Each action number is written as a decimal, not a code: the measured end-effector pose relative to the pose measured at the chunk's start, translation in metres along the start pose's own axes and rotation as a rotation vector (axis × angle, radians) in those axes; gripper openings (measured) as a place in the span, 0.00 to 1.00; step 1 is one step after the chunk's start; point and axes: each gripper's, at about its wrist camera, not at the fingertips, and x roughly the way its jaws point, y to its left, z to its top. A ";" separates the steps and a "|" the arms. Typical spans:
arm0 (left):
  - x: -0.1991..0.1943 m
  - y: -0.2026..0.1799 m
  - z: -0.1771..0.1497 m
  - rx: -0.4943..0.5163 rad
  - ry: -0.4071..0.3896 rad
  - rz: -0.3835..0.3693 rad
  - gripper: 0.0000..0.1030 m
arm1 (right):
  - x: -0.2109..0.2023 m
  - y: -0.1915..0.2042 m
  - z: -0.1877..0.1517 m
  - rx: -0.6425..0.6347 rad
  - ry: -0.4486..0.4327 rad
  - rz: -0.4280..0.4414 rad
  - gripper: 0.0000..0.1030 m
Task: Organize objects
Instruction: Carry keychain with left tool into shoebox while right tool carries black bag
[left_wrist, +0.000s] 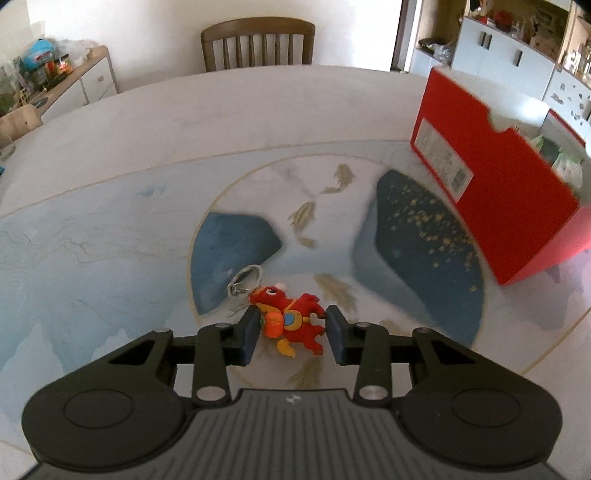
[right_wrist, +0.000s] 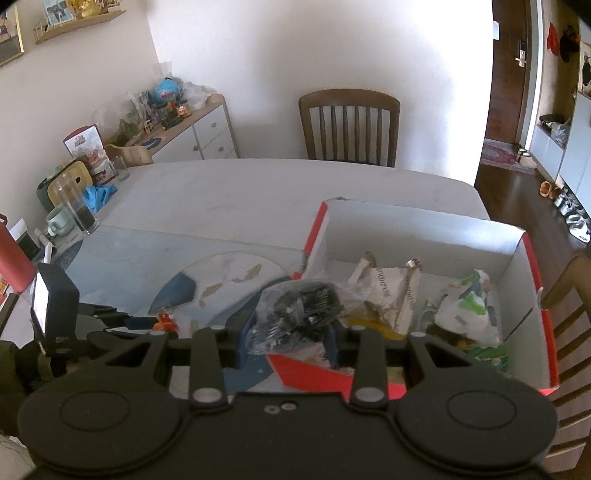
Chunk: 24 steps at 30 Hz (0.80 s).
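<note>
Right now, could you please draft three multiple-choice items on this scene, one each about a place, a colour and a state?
1. Where does the toy keychain lie?
A. on the table, between the left gripper's fingers
B. inside the box
C. on the chair

2. What colour is the outside of the box?
A. blue
B. red
C. green

3. What is the right gripper doing?
A. hanging open with nothing in it
B. shut on a mug
C. shut on a clear bag of dark parts

Answers:
1 A: the left gripper stands open around it on the table.
2 B: its outer walls are red.
3 C: the clear bag sits pinched between its pads at the box's near corner.
</note>
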 end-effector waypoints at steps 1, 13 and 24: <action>-0.003 -0.003 0.002 -0.003 -0.005 -0.006 0.36 | -0.001 -0.003 0.001 -0.001 -0.003 0.001 0.36; -0.048 -0.068 0.054 0.030 -0.094 -0.113 0.36 | -0.006 -0.049 0.001 -0.006 -0.023 0.011 0.36; -0.064 -0.135 0.115 0.135 -0.161 -0.189 0.36 | -0.010 -0.086 0.000 -0.021 -0.017 -0.001 0.35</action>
